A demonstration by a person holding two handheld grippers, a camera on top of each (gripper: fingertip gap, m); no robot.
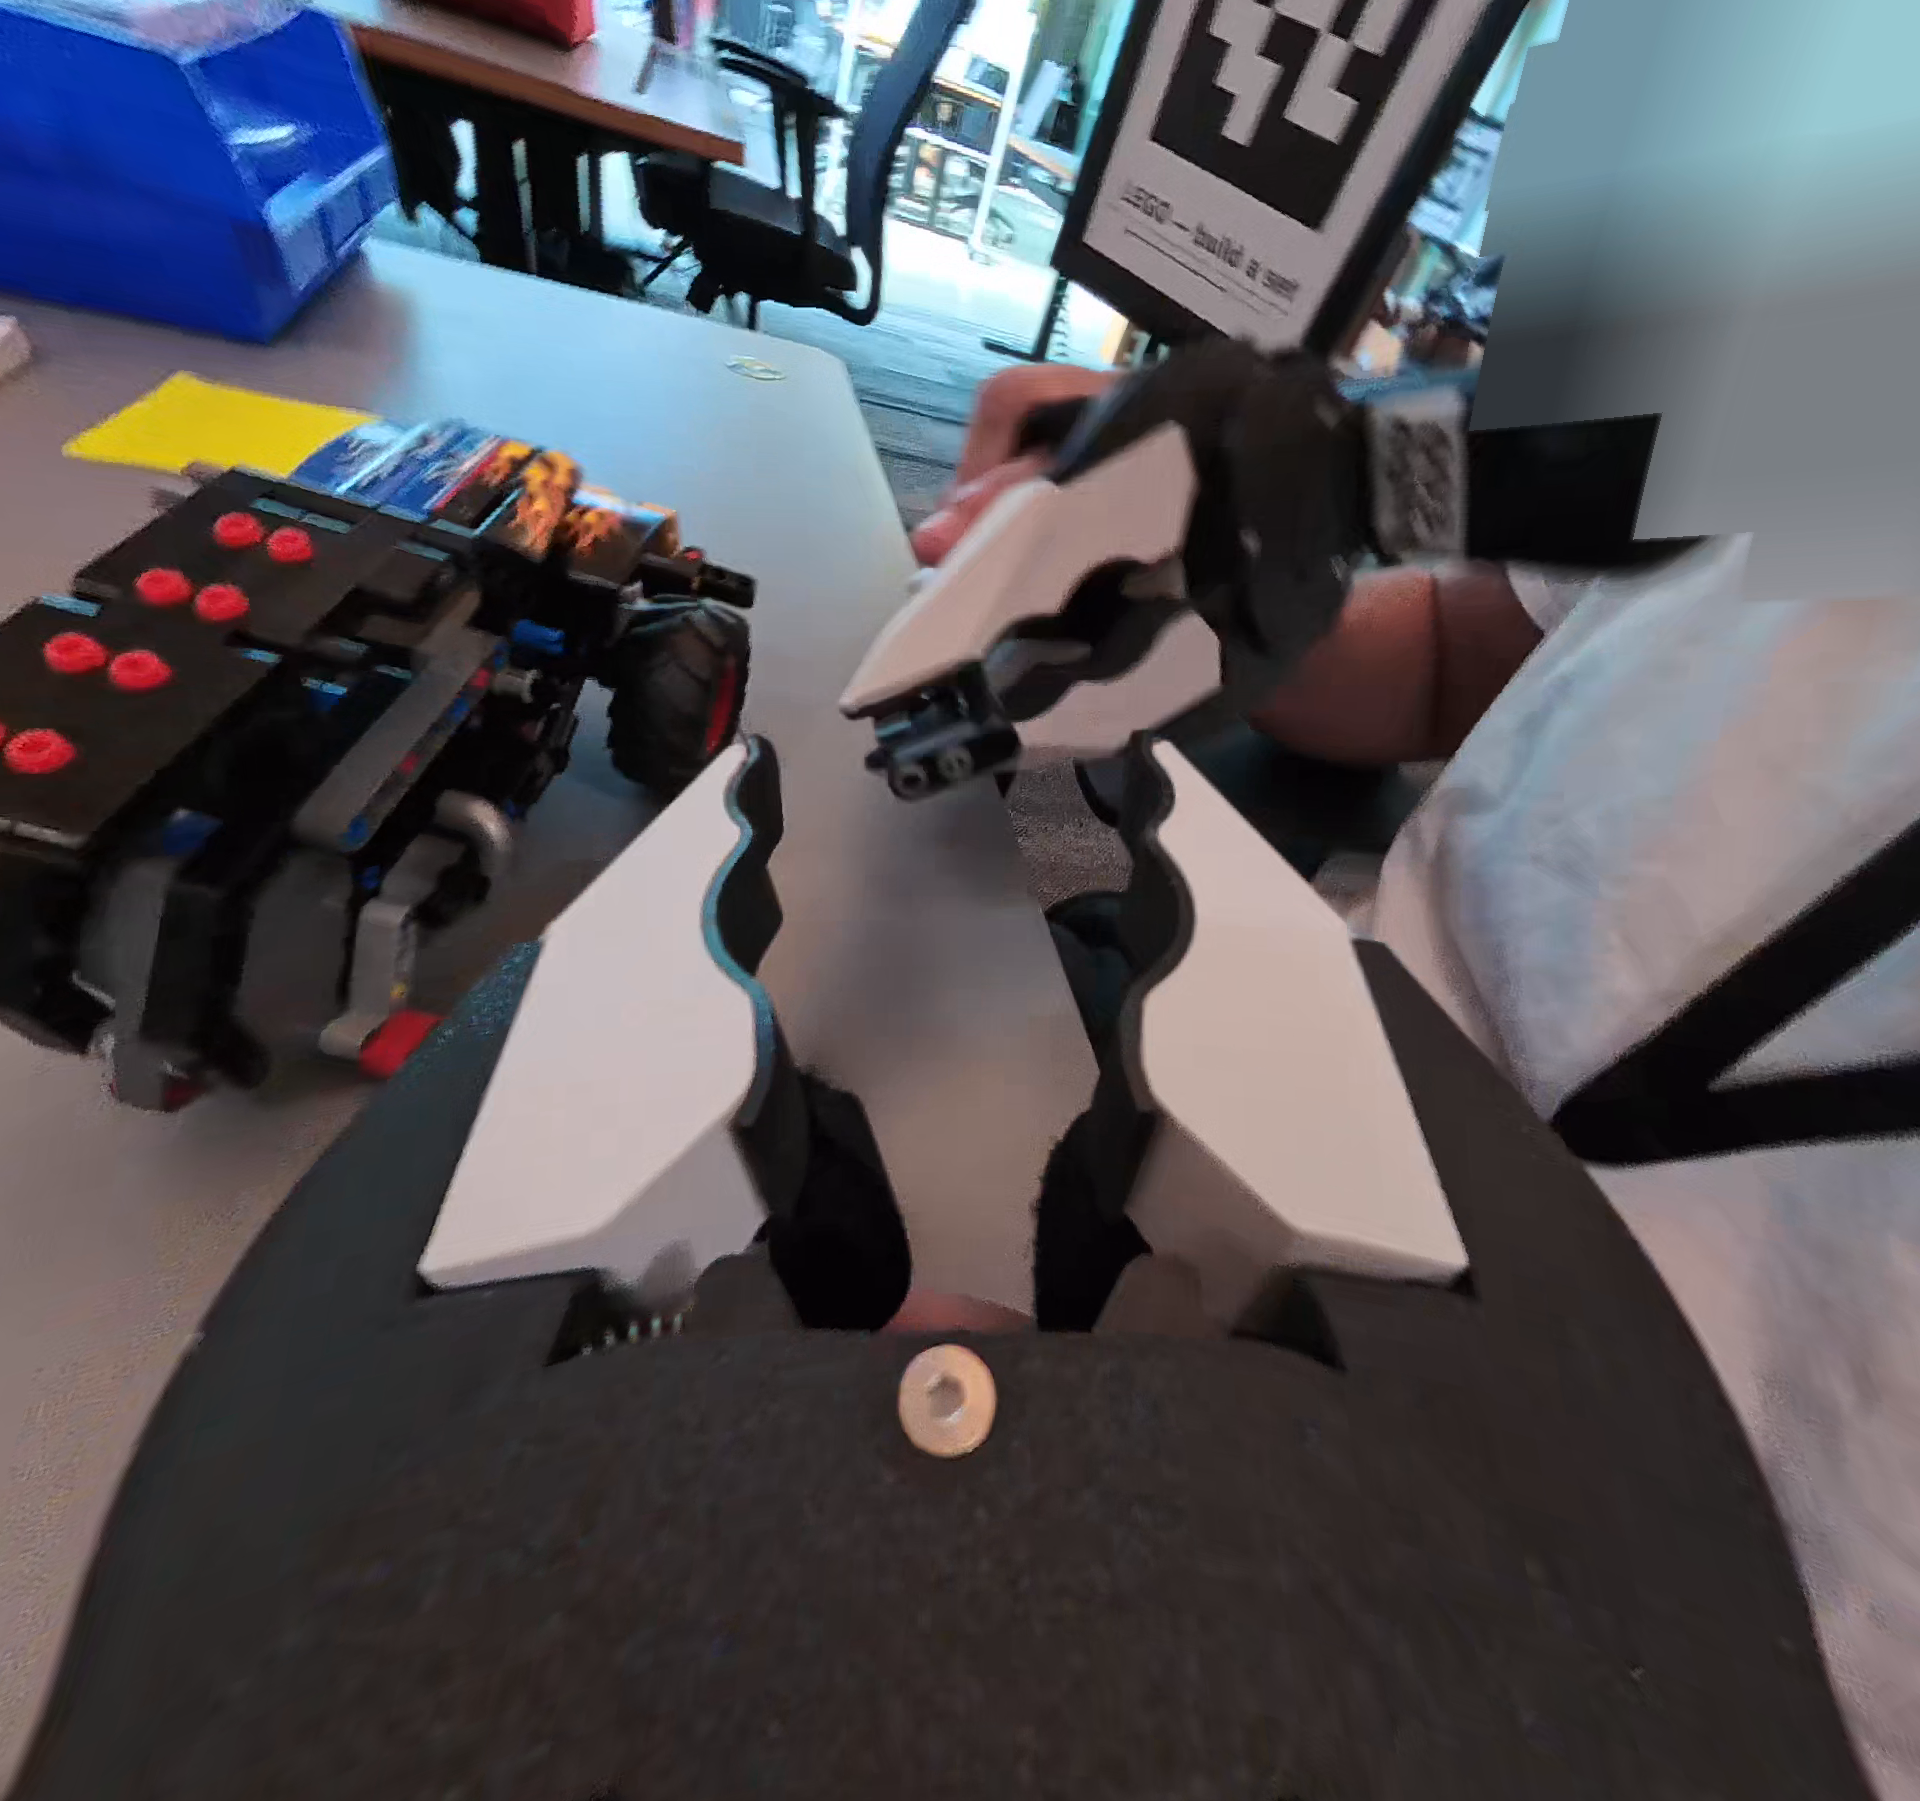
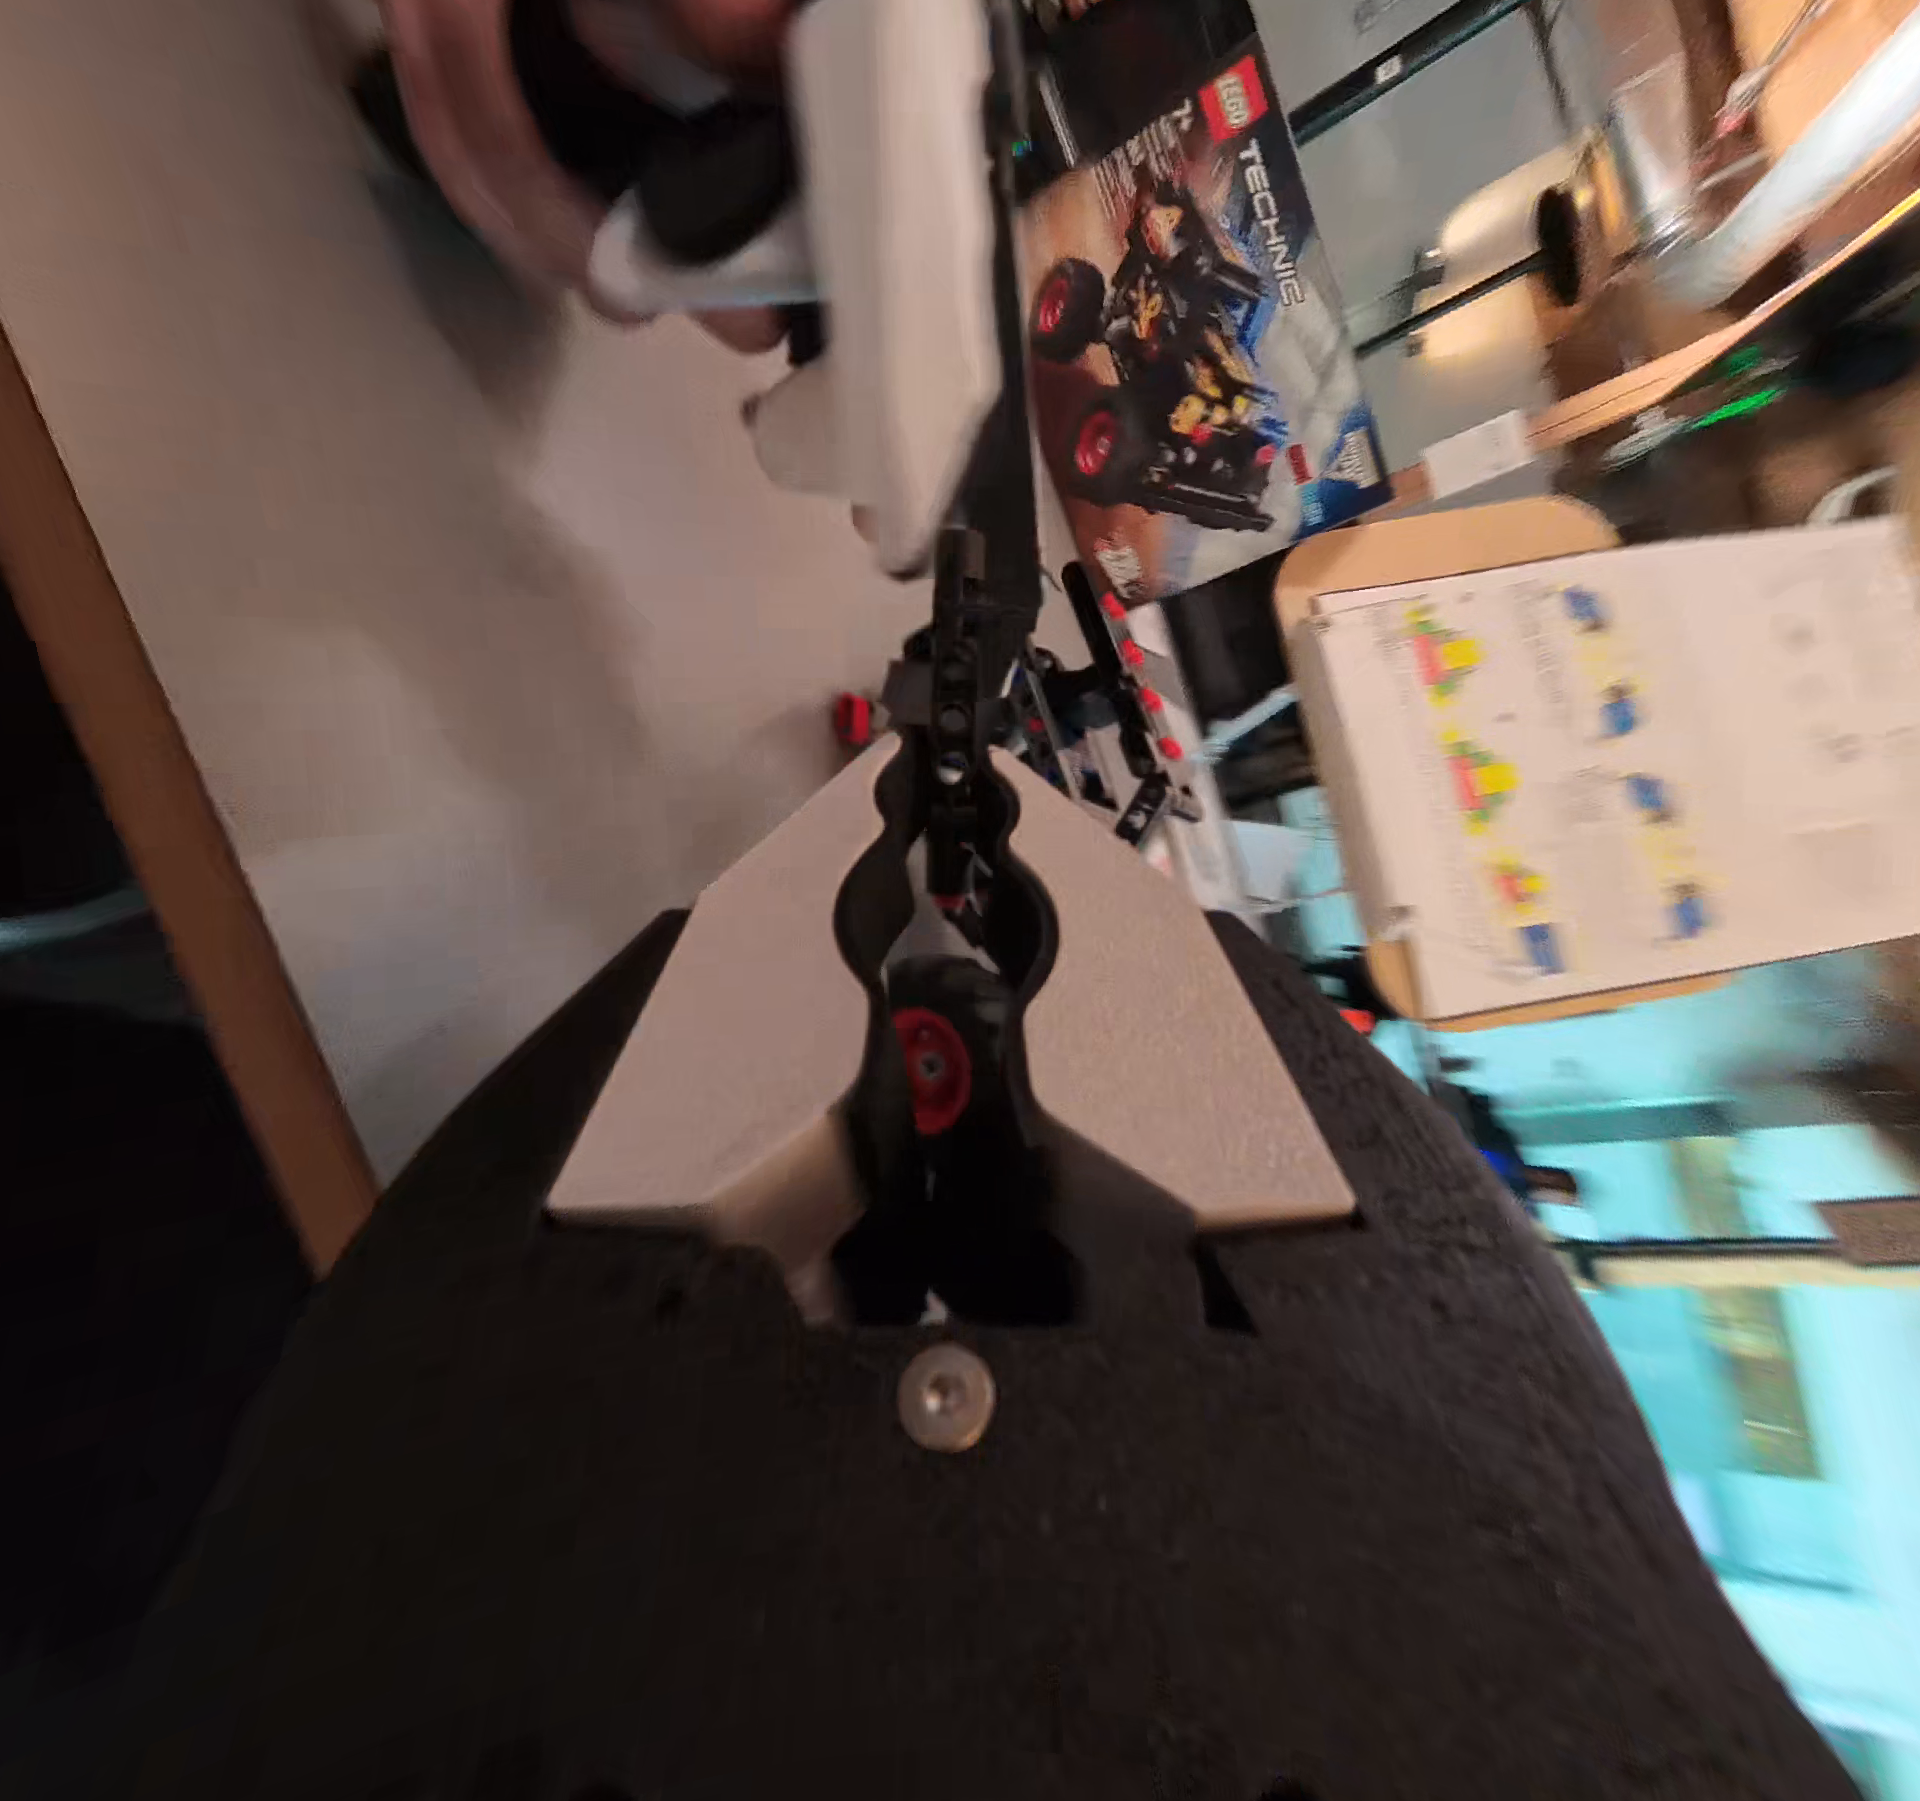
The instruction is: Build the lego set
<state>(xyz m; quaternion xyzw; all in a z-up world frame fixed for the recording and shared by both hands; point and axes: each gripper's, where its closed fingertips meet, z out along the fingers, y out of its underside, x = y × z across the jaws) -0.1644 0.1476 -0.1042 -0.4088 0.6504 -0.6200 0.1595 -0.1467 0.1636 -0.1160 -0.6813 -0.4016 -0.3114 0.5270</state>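
Note:
My left gripper is open and empty, just above the grey table. Right in front of its fingertips, my right gripper is shut on a small black beam piece with holes. In the right wrist view, blurred and turned on its side, my right gripper pinches that black beam. One white finger of the left gripper and a hand show just beyond. A black brick-built truck with red studs and a black tyre stands left of my left gripper.
A yellow sheet and a picture booklet lie behind the truck, and a blue bin stands at the far left. The toy's box and a board with an instruction sheet stand beyond. A marker board, a desk and an office chair are behind. Both grippers' tips are close together, under 4 cm apart.

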